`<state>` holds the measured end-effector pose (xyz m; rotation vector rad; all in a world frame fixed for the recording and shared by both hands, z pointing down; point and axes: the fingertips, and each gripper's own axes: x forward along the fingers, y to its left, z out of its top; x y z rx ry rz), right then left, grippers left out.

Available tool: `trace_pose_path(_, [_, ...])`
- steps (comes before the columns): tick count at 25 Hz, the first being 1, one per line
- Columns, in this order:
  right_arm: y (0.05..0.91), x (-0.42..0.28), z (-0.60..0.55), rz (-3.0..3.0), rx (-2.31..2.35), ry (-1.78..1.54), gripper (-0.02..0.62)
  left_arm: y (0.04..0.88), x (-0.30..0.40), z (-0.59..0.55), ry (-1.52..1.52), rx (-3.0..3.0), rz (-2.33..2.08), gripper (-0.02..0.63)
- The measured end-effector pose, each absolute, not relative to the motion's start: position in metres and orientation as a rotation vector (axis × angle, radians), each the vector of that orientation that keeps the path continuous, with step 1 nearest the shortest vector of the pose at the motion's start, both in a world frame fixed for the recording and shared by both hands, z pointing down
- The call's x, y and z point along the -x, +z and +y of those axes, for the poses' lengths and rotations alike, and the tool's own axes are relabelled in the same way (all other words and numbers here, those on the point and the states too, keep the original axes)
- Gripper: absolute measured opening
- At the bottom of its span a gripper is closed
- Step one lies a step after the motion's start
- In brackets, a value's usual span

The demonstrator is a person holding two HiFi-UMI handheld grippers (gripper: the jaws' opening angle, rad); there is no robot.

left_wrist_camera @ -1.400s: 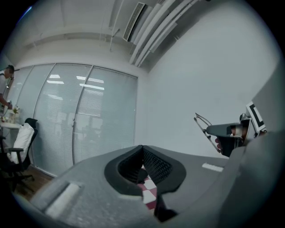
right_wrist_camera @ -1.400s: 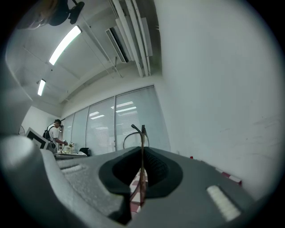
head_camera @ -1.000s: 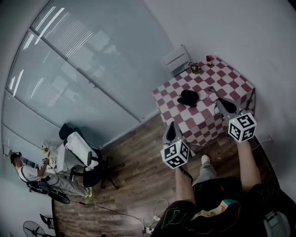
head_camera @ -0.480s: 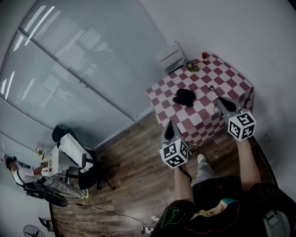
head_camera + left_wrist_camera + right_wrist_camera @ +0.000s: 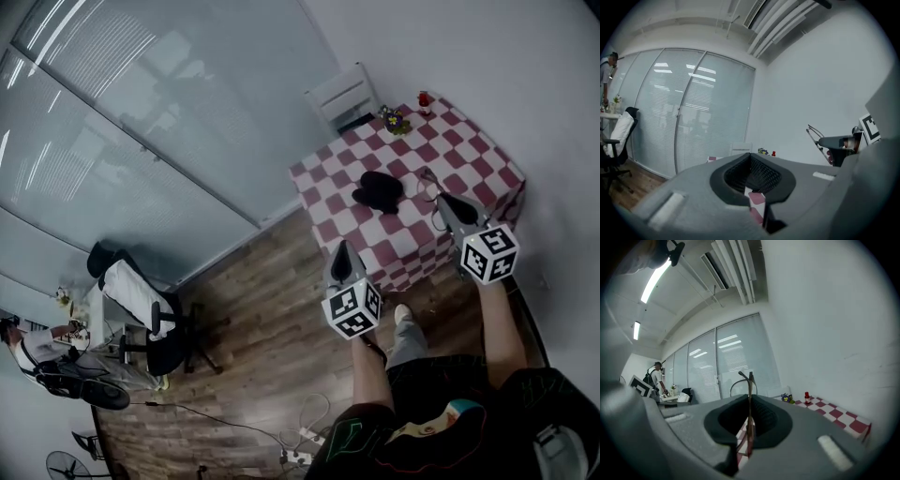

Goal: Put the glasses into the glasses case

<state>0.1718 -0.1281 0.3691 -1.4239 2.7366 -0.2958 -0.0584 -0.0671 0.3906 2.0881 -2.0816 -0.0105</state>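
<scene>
1. The right gripper (image 5: 441, 202) is pinching the glasses (image 5: 430, 195) by the frame. In its own view the two jaws are pressing together on the thin frame (image 5: 749, 397), which is standing on edge and rising above the jaw tips.
2. The glasses are hanging in the air over the near right part of the desk (image 5: 469, 159), which is wearing a red and white checked cloth. They are not touching the cloth.
3. The case (image 5: 378, 190), a dark rounded shape, is lying on the desk to the left of the glasses, apart from them. Whether it is lying open cannot be told from the head view.
4. The left gripper (image 5: 343, 251) is hovering off the near left edge of the desk, above the wooden floor (image 5: 253, 337). It is well apart from the case.
5. In the left gripper view the jaws (image 5: 751, 157) are meeting at the tips with nothing between them. Only a sliver of checked cloth is showing through the slit lower down.
6. That same view is catching the right gripper (image 5: 840, 143) at its right side, with the glasses (image 5: 815, 137) sticking out from it.
7. A small red bottle (image 5: 424, 98) and a bunch of flowers (image 5: 396, 120) are standing at the far edge of the desk, near each other.
8. A white chair (image 5: 342, 94) is standing just behind the far left corner of the desk.
9. Far off at the left, a person (image 5: 28, 345) is sitting near a dark office chair (image 5: 141, 305).
</scene>
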Motion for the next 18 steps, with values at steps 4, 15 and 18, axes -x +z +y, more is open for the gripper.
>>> trace_pose_path(4, [0.377, -0.157, -0.158, 2.739, 1.438, -0.332, 0.015, 0.417, 0.075, -0.092, -0.001, -2.018, -2.051, 0.008])
trace_pose_path(15, [0.412, -0.124, -0.244, 2.762, 1.563, -0.39, 0.017, 0.464, 0.112, -0.178, 0.061, -1.987, -1.983, 0.008])
trace_pose_path(18, [0.405, -0.115, -0.267, 2.755, 1.578, -0.376, 0.016, 0.46, 0.127, -0.205, 0.054, -1.987, -1.987, 0.008])
